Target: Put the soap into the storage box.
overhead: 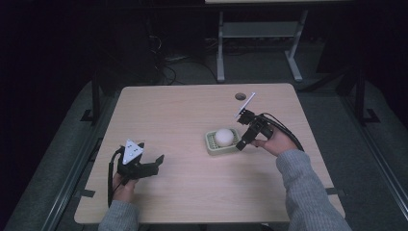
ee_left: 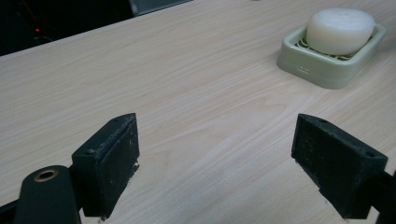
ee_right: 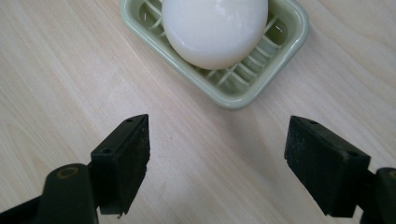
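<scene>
the wooden table (overhead: 192, 110) carries little besides a pale green soap dish (overhead: 211, 144) with a round white soap bar (overhead: 223, 136) resting on its slatted floor. a small dark round hole (overhead: 240, 96) sits in the tabletop near the far edge, beyond the dish. past the table, on the dim floor, stand the grey legs of another table (overhead: 220, 48). nothing lies between either gripper and the dish; bare wood runs all the way.

the right gripper (overhead: 244, 140) is held tilted just beside the right end of the dish, its grey plate angled up and away. in the right gripper view its jaws stand wide apart and released, holding nothing, with bare table between them; the soap dish (ee_right: 285, 44) and the soap bar (ee_right: 215, 28) lie just ahead of the tips, near but not touching.

the left gripper (overhead: 156, 163) rests low near the front left of the table, well apart from the dish. in the left gripper view its jaws are also spread wide and hold nothing, and the soap dish (ee_left: 327, 70) with the soap bar (ee_left: 341, 29) sits far off at the upper right.
</scene>
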Tool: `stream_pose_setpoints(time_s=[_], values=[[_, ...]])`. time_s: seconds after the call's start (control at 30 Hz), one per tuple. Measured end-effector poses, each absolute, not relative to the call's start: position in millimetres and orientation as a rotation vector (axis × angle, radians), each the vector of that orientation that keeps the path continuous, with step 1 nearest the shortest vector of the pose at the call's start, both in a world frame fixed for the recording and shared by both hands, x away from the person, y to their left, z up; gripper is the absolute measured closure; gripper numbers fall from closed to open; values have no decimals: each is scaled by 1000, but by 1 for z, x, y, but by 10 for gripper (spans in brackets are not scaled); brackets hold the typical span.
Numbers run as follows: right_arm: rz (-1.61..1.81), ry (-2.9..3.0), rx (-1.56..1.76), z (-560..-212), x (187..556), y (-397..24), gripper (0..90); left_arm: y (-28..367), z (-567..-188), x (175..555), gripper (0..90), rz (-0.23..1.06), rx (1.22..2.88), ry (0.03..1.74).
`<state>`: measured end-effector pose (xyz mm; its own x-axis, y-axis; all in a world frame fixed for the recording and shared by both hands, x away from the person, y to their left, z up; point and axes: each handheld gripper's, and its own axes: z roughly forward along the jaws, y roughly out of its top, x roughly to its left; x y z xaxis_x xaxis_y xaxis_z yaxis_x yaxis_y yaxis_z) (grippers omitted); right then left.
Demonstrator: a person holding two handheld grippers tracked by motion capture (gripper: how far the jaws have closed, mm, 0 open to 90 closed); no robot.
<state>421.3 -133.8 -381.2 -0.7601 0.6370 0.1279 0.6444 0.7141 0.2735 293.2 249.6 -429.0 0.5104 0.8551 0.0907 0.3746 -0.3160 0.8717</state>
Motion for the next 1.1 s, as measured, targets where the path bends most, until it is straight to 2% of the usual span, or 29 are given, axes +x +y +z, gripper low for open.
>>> stream_pose_setpoints(time_s=[1.1], values=[[-503, -2852, -1119, -399, 387, -165, 216, 249, -429, 293, 148, 713, 1908, 1012]])
